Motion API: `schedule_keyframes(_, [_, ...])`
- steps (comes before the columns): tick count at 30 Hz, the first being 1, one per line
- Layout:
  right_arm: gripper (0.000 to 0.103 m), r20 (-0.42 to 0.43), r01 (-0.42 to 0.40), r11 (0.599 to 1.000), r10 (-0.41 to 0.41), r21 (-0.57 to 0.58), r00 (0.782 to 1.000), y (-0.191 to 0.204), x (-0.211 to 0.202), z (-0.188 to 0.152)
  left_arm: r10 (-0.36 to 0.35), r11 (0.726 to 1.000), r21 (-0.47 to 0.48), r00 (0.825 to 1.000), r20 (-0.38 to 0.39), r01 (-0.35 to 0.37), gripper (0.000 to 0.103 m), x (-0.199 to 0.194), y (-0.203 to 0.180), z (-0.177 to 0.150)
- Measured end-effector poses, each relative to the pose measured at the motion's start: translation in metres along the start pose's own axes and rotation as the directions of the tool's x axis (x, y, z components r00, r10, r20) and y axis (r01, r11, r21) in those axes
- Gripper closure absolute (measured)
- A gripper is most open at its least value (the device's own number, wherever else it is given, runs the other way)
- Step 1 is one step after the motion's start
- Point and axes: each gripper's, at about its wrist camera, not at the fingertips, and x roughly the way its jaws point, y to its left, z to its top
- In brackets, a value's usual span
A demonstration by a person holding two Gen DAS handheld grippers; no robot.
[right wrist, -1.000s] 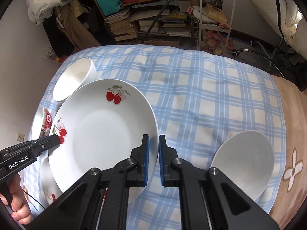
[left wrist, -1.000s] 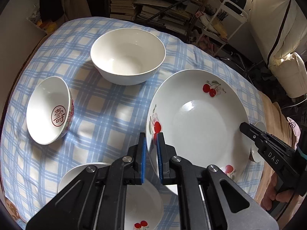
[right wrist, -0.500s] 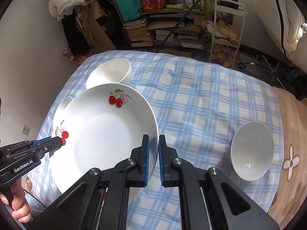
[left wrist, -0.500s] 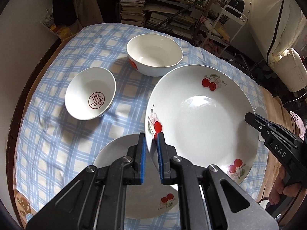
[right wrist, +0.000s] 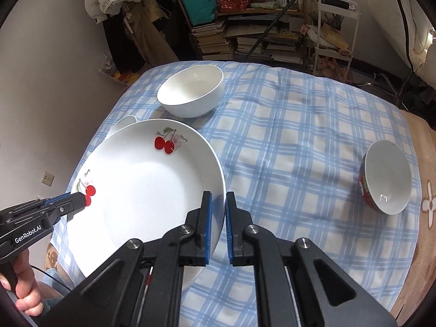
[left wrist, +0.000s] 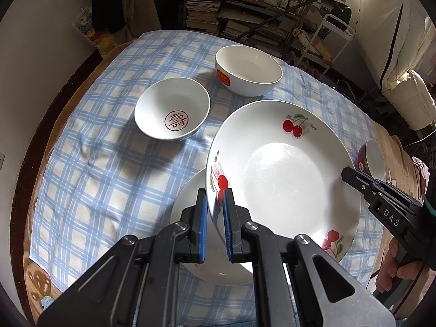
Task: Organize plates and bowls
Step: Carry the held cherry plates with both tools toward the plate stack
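Note:
A large white cherry plate [left wrist: 283, 179] [right wrist: 147, 190] is held above the table by both grippers. My left gripper [left wrist: 215, 207] is shut on its left rim; it shows in the right wrist view [right wrist: 79, 201]. My right gripper [right wrist: 218, 212] is shut on its right rim; it shows in the left wrist view [left wrist: 354, 177]. A second white plate [left wrist: 188, 207] lies on the cloth under it, mostly hidden. A small bowl with a red character [left wrist: 174, 109] and a bigger white bowl [left wrist: 248, 70] [right wrist: 190, 92] stand beyond.
A red-sided bowl [right wrist: 387, 177] [left wrist: 372, 160] stands near the table's right edge. The table has a blue checked cloth [right wrist: 299, 125]. Bookshelves [right wrist: 245, 35] and a white rack [right wrist: 335, 27] stand behind the table.
The cherry plate, held by both grippers, has risen and shifted over the second plate near the front. The bowls look smaller and farther off.

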Motion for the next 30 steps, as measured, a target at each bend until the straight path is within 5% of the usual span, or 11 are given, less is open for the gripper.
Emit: schedule_keyframes(30, [0.092,-0.116,-0.028,0.998,0.035,0.056,0.993,0.012,0.06,-0.048,0.043,0.999,-0.021,0.989,-0.14,-0.046,0.092,0.062,0.033,-0.056])
